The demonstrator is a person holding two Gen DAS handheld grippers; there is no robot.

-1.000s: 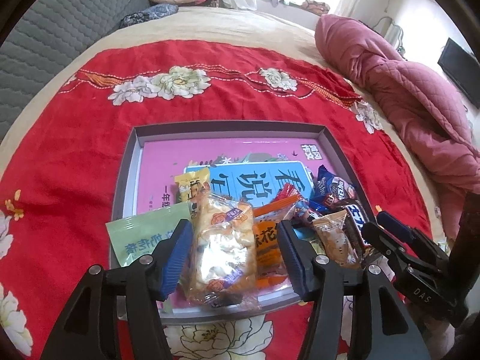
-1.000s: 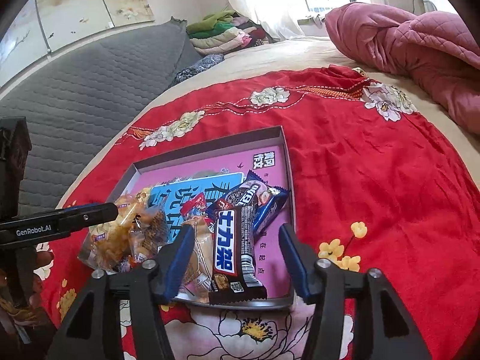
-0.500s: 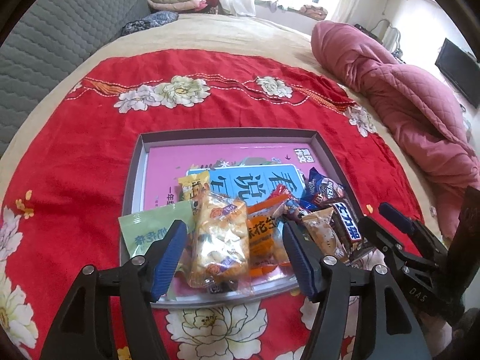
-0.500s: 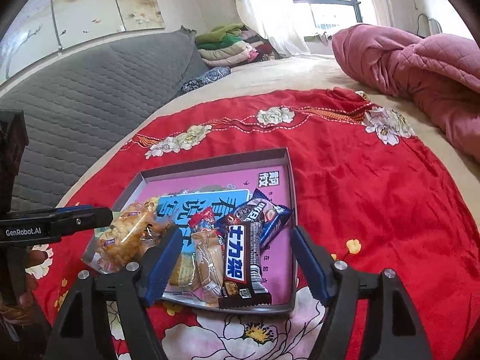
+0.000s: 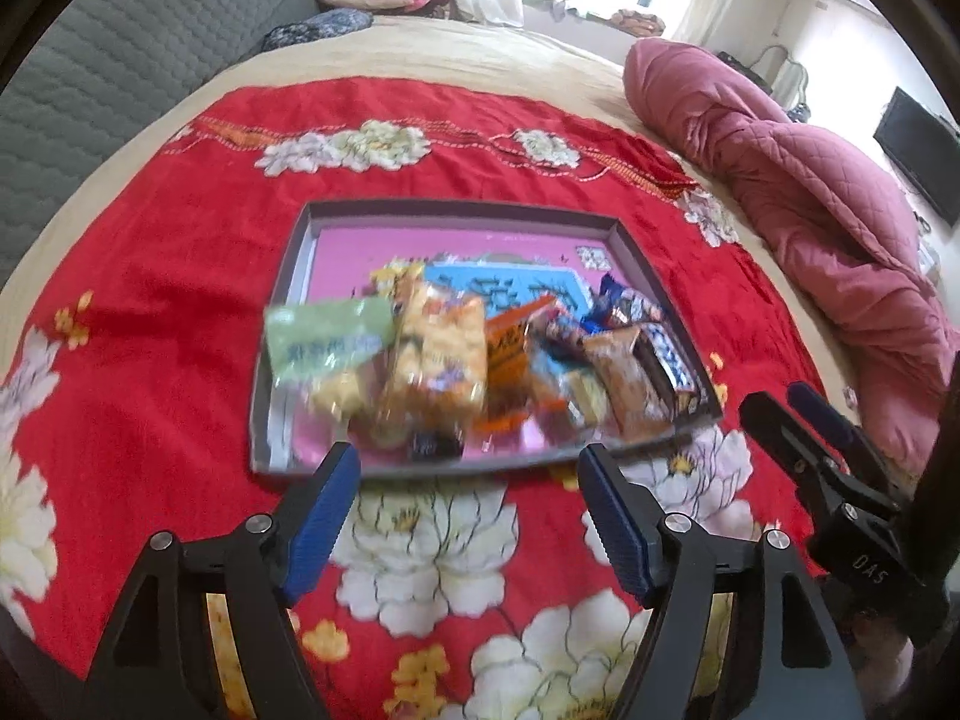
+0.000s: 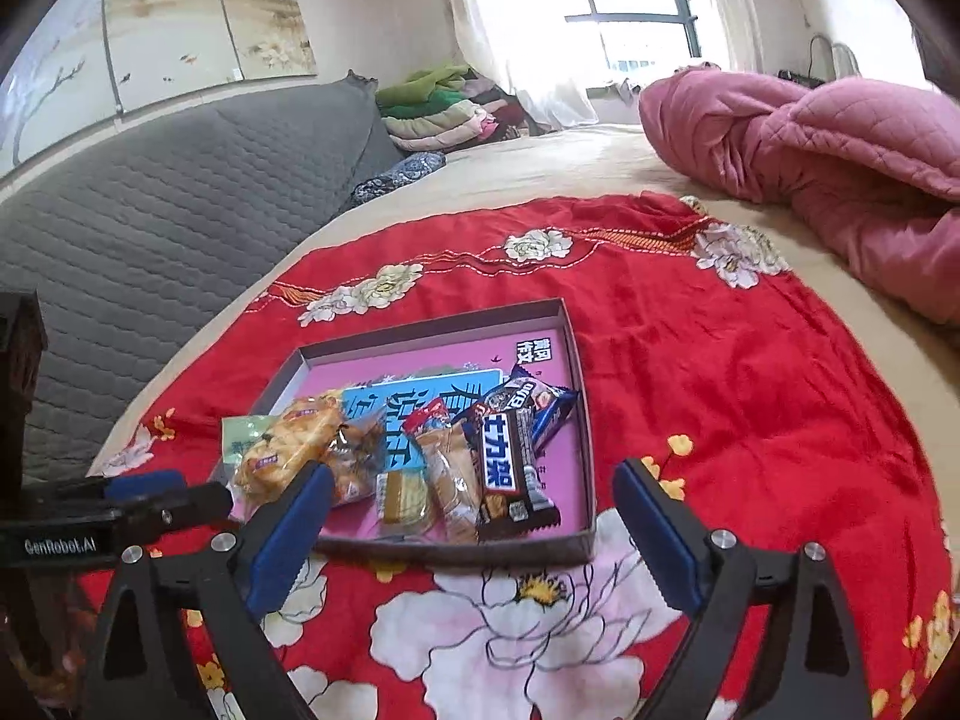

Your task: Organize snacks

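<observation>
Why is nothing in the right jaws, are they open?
Open. The right gripper has its jaws spread wide with only red cloth between them, short of the tray and its snacks.

Beige bed (image 6: 600, 162): red floral cloth (image 6: 750, 396) spread across near part, grey tray (image 6: 591, 450) (snacks inside) at centre; pink quilt (image 6: 840, 162) bunched far right, folded clothes (image 6: 444, 108) stacked far left.

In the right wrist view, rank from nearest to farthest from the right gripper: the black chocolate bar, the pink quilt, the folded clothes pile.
From the right gripper:
1. Black chocolate bar, in the tray's near right corner.
2. Pink quilt, far right on the bed.
3. Folded clothes pile, at the back by the window.
</observation>
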